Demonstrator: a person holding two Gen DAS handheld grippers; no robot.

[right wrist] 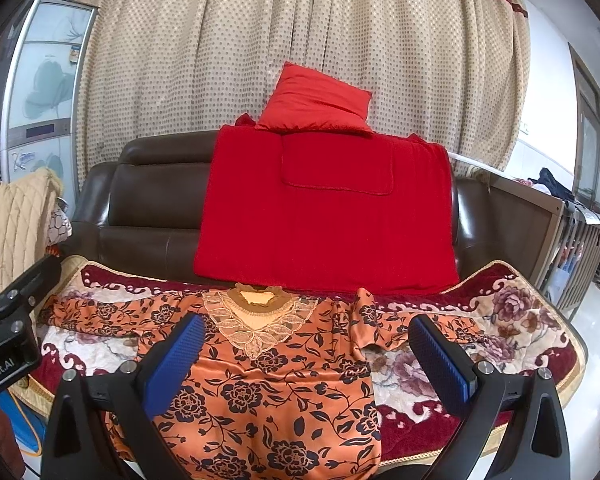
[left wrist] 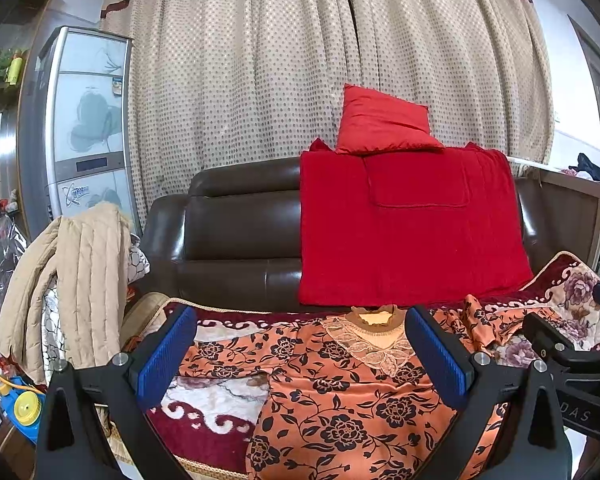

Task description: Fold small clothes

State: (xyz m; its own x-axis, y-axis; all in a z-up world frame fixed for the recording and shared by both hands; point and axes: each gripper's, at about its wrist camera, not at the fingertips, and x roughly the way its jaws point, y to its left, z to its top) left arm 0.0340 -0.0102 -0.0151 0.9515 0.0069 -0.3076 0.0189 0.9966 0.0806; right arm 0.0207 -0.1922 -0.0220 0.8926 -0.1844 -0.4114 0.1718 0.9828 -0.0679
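An orange blouse with black flowers (left wrist: 340,400) and a lace collar lies flat, front up, on a floral blanket (left wrist: 204,404) over the sofa seat. It also shows in the right wrist view (right wrist: 284,392), both sleeves spread sideways. My left gripper (left wrist: 300,348) is open and empty, hovering above the blouse's left half. My right gripper (right wrist: 306,352) is open and empty above the blouse's right half. The right gripper's body shows at the right edge of the left wrist view (left wrist: 572,356).
A dark brown leather sofa (left wrist: 236,232) backs the seat, with a red blanket (left wrist: 404,232) draped over it and a red pillow (left wrist: 380,120) on top. A beige quilted coat (left wrist: 68,280) hangs at left. Dotted curtains (left wrist: 300,60) hang behind. A wooden crib (right wrist: 572,240) stands at right.
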